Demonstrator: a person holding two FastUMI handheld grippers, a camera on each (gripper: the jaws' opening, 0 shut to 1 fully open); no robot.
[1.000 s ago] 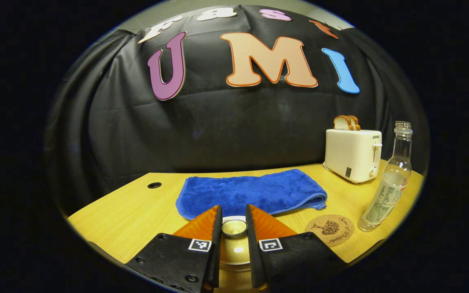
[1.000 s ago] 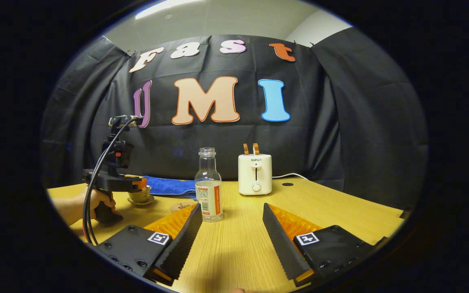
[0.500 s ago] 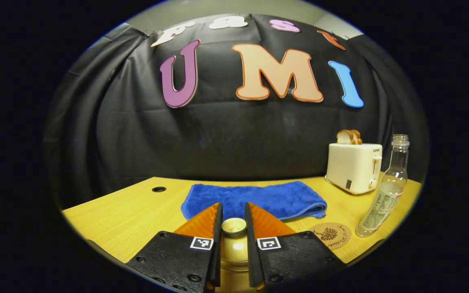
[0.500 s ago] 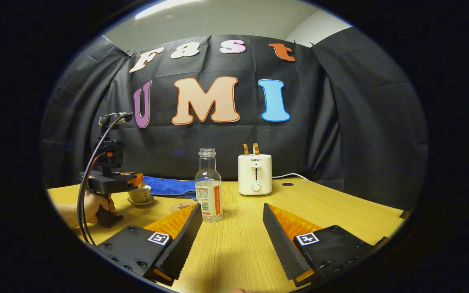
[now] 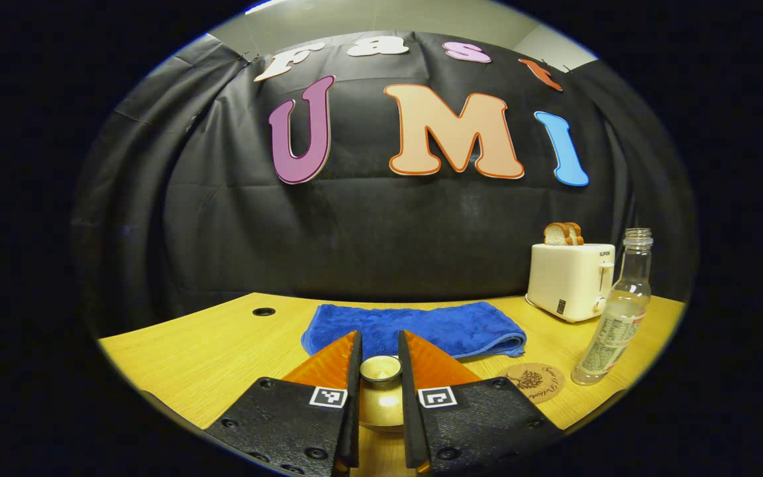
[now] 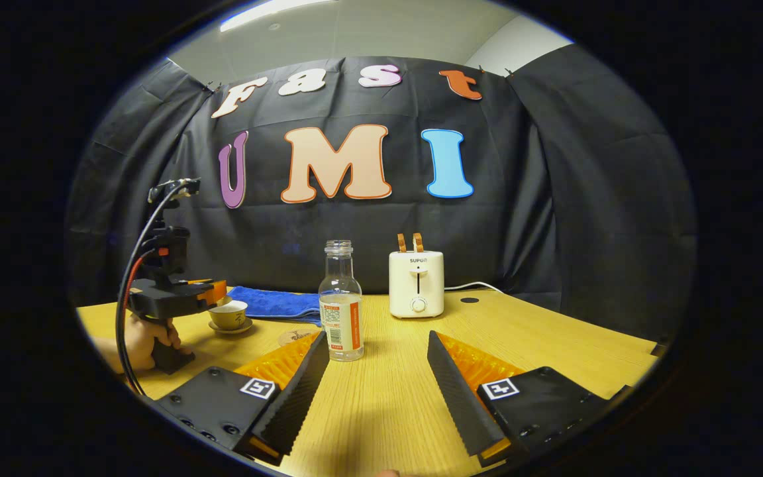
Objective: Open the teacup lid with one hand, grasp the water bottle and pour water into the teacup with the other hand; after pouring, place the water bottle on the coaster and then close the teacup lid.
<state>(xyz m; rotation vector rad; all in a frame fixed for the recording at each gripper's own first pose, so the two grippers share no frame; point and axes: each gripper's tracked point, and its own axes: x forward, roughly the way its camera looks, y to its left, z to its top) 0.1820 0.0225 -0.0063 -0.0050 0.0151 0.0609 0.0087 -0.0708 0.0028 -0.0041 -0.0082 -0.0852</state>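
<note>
wooden table (image 6: pixel 554 344) under blue towel (image 5: pixel 421 328), toaster (image 6: pixel 416 283), before black cloth

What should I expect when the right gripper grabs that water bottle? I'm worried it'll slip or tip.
The water bottle is tall and narrow with a small base, so a high push would probably tip it. It looks under half full, so likely light, with weight low. Its clear smooth wall may be slippery; the labelled middle likely grips better. The right gripper is open, short of it.
</note>
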